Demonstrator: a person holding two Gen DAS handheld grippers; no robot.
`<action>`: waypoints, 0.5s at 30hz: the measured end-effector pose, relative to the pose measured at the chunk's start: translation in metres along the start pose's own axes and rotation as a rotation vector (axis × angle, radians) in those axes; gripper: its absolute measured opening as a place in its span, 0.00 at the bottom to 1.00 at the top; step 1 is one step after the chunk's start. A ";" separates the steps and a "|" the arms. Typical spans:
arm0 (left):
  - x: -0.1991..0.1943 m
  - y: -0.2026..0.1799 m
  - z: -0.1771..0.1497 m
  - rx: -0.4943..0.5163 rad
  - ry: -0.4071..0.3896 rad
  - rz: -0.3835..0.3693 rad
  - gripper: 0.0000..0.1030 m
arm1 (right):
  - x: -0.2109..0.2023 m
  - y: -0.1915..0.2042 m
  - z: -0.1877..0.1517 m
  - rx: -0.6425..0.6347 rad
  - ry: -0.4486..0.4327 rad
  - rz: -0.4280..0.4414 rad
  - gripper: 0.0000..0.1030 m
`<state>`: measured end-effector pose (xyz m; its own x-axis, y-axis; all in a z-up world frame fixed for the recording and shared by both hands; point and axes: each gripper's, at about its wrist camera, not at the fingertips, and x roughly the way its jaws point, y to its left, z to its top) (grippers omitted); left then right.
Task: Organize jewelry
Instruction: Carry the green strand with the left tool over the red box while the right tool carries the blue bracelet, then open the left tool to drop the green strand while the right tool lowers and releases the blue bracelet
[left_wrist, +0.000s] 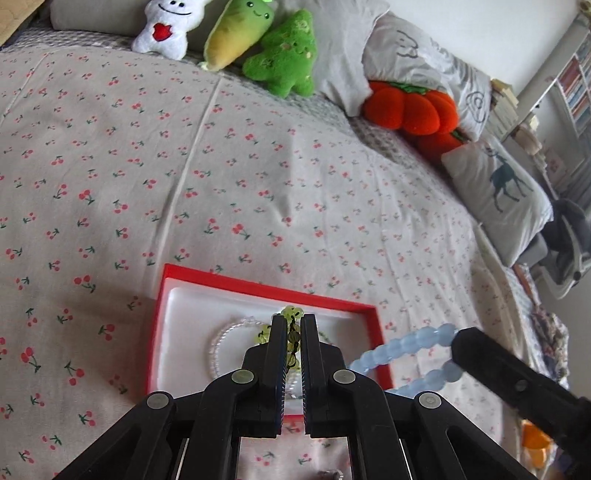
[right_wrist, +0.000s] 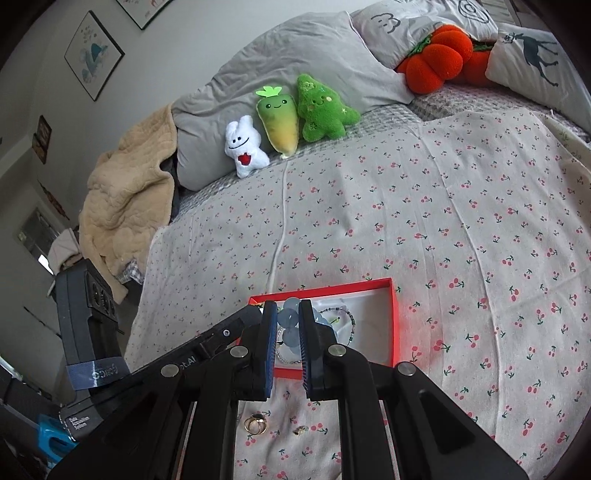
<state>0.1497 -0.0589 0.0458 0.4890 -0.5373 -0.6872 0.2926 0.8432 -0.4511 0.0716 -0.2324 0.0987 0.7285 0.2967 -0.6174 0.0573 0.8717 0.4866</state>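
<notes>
The red-rimmed jewelry box (left_wrist: 266, 288), shallow, rectangular and lined with smooth white, lies on the cherry-print bedspread (left_wrist: 258, 177). The left gripper (left_wrist: 293, 325) is clenched on a green bead bracelet (left_wrist: 293, 313) of small translucent rounds, above the box interior. The right gripper (right_wrist: 288, 317) grasps a blue bead bracelet (right_wrist: 290, 314) of large frosted spheres over the box. A clear bead strand (left_wrist: 225, 339) rests inside. Gold rings (right_wrist: 255, 424) lie on the bedspread near the box.

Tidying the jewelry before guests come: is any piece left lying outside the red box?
Yes. Gold rings and a small gold piece lie loose on the cherry-print bedspread, just outside the red box.
</notes>
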 end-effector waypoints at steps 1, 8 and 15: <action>0.005 0.002 -0.002 0.009 0.013 0.034 0.03 | 0.003 0.000 0.000 -0.002 0.005 -0.006 0.12; 0.022 0.004 -0.011 0.099 0.067 0.184 0.04 | 0.024 -0.002 0.001 -0.013 0.036 -0.029 0.12; 0.008 0.001 -0.015 0.180 0.040 0.285 0.42 | 0.034 0.010 0.003 -0.066 0.048 -0.050 0.12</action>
<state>0.1414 -0.0623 0.0314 0.5402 -0.2767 -0.7947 0.2907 0.9476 -0.1323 0.0996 -0.2149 0.0843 0.6925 0.2694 -0.6692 0.0460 0.9093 0.4137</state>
